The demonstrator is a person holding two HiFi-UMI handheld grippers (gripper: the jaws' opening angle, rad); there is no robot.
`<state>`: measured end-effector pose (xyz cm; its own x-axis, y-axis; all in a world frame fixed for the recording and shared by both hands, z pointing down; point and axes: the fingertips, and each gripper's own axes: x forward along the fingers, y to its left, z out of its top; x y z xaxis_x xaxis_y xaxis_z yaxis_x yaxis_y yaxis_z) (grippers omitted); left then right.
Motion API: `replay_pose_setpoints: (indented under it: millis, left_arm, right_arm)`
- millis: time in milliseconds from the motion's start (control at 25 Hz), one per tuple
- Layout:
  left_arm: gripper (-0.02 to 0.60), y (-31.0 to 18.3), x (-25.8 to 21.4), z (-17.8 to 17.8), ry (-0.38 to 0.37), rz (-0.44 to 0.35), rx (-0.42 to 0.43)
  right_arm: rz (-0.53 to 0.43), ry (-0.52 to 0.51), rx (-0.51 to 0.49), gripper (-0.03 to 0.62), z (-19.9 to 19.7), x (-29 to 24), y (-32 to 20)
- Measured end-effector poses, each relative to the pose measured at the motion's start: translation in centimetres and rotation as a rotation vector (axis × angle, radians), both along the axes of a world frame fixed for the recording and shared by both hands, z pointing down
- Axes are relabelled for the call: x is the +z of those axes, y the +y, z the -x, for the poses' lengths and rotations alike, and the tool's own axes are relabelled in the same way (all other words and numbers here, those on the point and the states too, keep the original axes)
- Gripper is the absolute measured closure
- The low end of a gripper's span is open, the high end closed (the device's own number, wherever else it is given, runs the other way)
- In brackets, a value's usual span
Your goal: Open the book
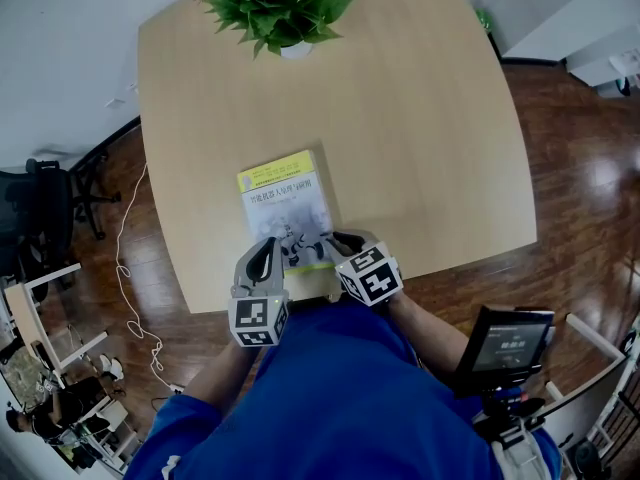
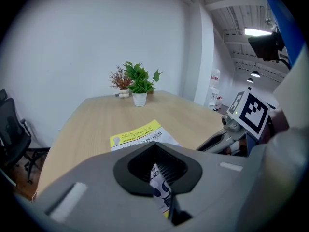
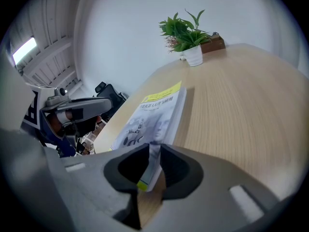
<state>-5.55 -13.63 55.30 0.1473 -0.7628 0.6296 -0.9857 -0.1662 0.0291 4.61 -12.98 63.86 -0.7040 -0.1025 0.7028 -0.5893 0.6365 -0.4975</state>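
Observation:
A closed book (image 1: 285, 203) with a yellow and white cover lies on the wooden table (image 1: 430, 138), close to its near edge. My left gripper (image 1: 265, 258) sits at the book's near left corner, and in the left gripper view the left gripper (image 2: 161, 192) has its jaws nearly together with a strip of the book (image 2: 137, 135) between them. My right gripper (image 1: 340, 240) comes in from the right at the near right corner. In the right gripper view the right gripper (image 3: 147, 170) pinches the thin near corner of the book (image 3: 157, 112).
A potted green plant (image 1: 278, 13) stands at the table's far edge. A black office chair (image 1: 45, 203) and a white cable (image 1: 125, 268) are on the floor to the left. A small screen on a stand (image 1: 505, 343) is at the lower right.

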Motion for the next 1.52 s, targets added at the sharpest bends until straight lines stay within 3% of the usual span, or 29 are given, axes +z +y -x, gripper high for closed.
replay_pose_setpoints:
  millis: [360, 760, 1200, 1520]
  left_arm:
    - [0.575, 0.2, 0.0, 0.1, 0.0, -0.005, -0.014]
    - [0.575, 0.4, 0.0, 0.2, -0.004, -0.012, -0.022]
    - [0.575, 0.8, -0.4, 0.8, -0.011, -0.029, -0.044]
    - [0.575, 0.9, -0.1, 1.2, -0.013, -0.04, -0.06]
  right_arm:
    - [0.198, -0.07, 0.047, 0.543, -0.7, 1.3, 1.0]
    - [0.265, -0.12, 0.007, 0.543, -0.6, 1.0, 2.0]
    - [0.254, -0.13, -0.022, 0.543, -0.4, 0.6, 2.1]
    - [0.201, -0.137, -0.036, 0.586, 0.1, -0.4, 1.9]
